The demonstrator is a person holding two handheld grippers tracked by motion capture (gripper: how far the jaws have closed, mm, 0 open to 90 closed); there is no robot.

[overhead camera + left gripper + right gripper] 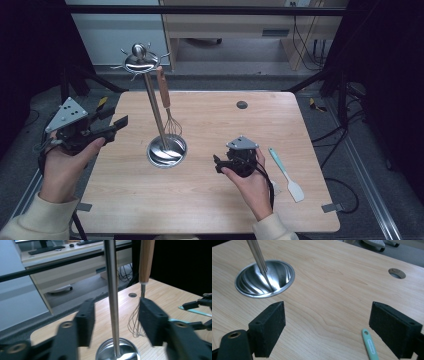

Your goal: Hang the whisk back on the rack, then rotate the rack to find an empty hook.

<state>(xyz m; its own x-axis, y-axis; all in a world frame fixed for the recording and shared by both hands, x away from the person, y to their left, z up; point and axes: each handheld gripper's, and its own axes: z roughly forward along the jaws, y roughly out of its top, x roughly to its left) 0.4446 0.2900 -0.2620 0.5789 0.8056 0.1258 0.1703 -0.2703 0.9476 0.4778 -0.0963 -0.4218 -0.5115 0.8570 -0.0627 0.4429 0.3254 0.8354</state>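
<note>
Whisk (pixel 167 107) hangs on the rack (pixel 155 107) already, so the spatula (pixel 286 174) looks next; it lies flat on the table (pixel 210 200) just right of the right gripper (pixel 218 164). That gripper has its jaws wide with nothing between them. The left gripper (pixel 114 123) hangs half-open and empty by the pole, so the right one probably needs to swing onto the teal handle and pinch.

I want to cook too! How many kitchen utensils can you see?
2. A whisk hangs from the metal stand; a teal spatula lies on the table near the right tool.
</note>
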